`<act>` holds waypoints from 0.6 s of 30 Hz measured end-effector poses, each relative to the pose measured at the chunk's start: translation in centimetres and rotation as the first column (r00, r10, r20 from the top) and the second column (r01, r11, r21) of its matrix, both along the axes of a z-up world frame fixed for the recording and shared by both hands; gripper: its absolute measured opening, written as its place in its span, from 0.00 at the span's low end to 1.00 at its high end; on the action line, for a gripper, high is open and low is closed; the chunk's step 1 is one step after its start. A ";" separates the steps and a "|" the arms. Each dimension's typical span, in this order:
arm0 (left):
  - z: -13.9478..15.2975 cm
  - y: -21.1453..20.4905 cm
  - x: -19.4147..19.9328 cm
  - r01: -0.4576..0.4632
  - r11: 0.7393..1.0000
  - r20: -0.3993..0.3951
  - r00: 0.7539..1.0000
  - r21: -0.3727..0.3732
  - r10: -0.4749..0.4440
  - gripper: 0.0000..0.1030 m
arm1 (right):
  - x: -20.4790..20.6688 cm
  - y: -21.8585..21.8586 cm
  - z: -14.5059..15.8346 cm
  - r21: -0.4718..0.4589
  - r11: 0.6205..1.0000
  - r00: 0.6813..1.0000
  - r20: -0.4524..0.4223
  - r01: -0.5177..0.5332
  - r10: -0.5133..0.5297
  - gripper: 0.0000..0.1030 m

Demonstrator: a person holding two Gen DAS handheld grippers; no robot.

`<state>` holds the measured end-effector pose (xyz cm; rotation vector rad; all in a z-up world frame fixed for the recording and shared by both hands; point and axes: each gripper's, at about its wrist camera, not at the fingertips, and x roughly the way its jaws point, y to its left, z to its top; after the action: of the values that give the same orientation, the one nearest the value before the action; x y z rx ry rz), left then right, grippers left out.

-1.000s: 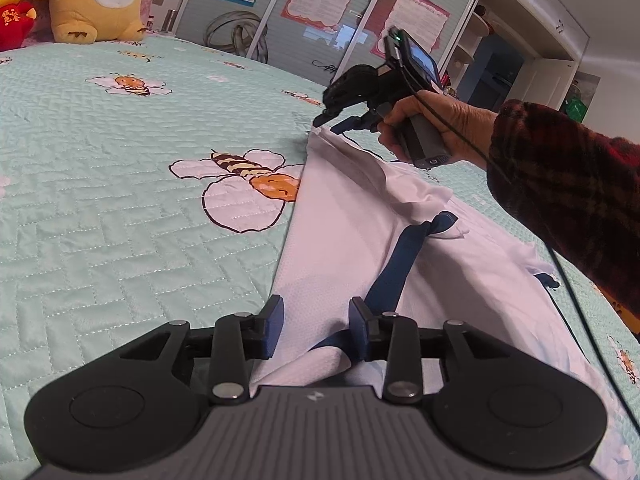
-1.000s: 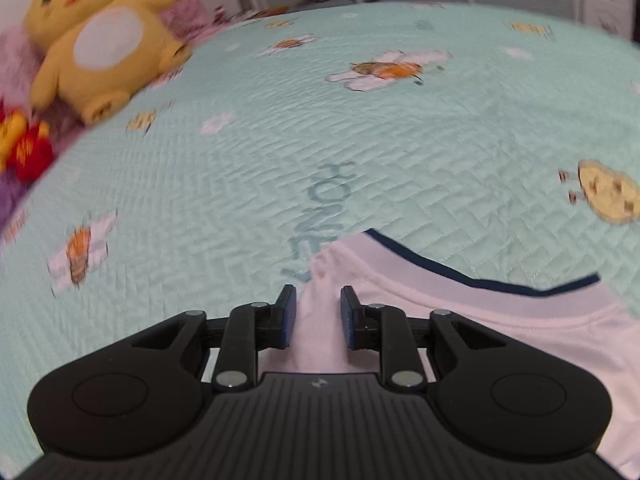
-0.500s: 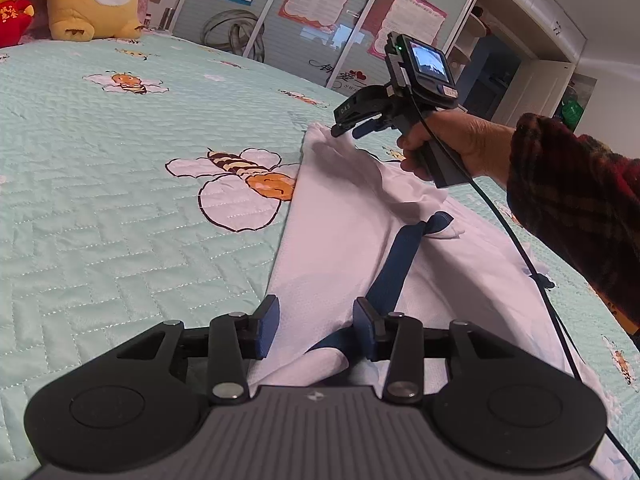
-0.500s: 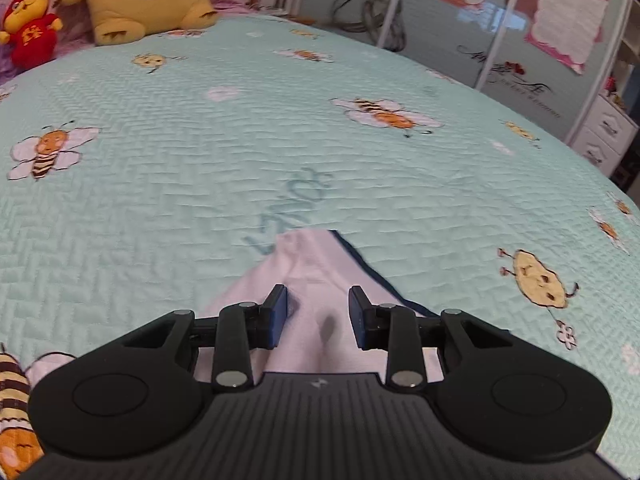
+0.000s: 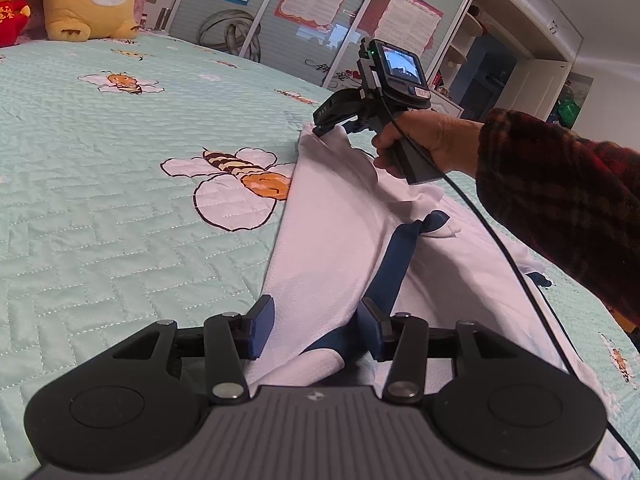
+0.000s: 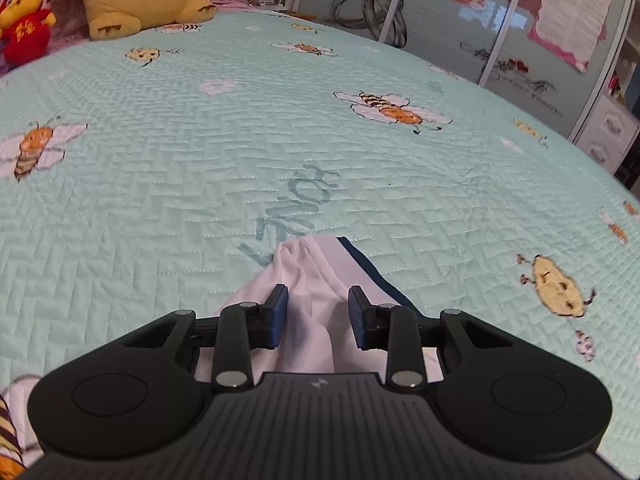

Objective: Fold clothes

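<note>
Two hand-held grippers, both parted wide with the white shirt (image 5: 336,240) slack between the fingers, neither clamped. Left hand-held gripper (image 5: 316,330) straddles its near end, right hand-held gripper (image 6: 316,312) its far corner on the bed (image 5: 120,200). Close both together; keep the edge taut.

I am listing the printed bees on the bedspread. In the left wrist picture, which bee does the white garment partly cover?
The large bee with white wings beside the white garment: its orange head meets the cloth's edge. The smaller bee farther back lies fully uncovered.
</note>
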<state>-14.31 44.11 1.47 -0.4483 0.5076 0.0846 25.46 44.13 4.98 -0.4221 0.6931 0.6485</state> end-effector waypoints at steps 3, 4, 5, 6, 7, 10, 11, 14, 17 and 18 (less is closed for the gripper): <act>0.0 0.1 -0.1 -0.001 1.000 0.002 1.000 -0.009 0.001 0.49 | 0.9 -0.5 0.3 0.097 0.995 0.997 -0.073 0.006 0.001 0.01; 0.0 0.2 -0.1 -0.002 1.000 0.003 1.000 -0.013 0.002 0.50 | 1.1 -0.8 0.5 0.138 0.990 0.995 -0.099 0.008 0.005 0.00; 0.0 0.2 -0.1 -0.005 1.000 0.004 1.000 -0.017 0.005 0.50 | 1.4 -1.0 0.7 0.179 0.984 0.992 -0.125 0.012 0.011 0.00; 0.0 0.3 -0.1 -0.010 1.000 0.003 1.000 -0.018 0.010 0.50 | 1.7 -1.3 0.8 0.220 0.975 0.988 -0.150 0.017 0.017 0.00; 0.0 0.3 -0.2 -0.016 1.000 0.002 1.000 -0.017 0.016 0.50 | 2.0 -1.5 1.0 0.260 0.965 0.984 -0.175 0.023 0.024 0.00; 0.0 0.4 -0.3 -0.039 0.999 -0.003 0.999 -0.015 0.039 0.50 | 2.7 -1.7 1.5 0.368 0.929 0.977 -0.211 0.046 0.035 0.00; -0.1 0.4 -0.4 -0.050 0.999 -0.007 0.999 -0.016 0.050 0.50 | 2.9 -1.7 1.7 0.400 0.915 0.976 -0.214 0.054 0.036 0.00; -0.1 0.5 -0.5 -0.072 0.997 -0.012 0.997 -0.015 0.072 0.50 | 3.6 -1.5 2.0 0.474 0.877 0.974 -0.222 0.077 0.034 0.00; 0.1 0.2 -0.6 -0.082 0.997 -0.017 0.996 0.009 0.082 0.50 | 4.0 -1.2 1.4 0.474 0.876 0.977 -0.213 0.083 0.023 0.00; 0.2 0.1 -0.7 -0.083 0.996 -0.019 0.996 0.016 0.083 0.50 | 4.1 -1.1 1.1 0.467 0.880 0.977 -0.212 0.084 0.019 0.00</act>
<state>-14.97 44.17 1.68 -0.4543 0.5068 0.1729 29.54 42.99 6.05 0.1175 0.7115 0.8112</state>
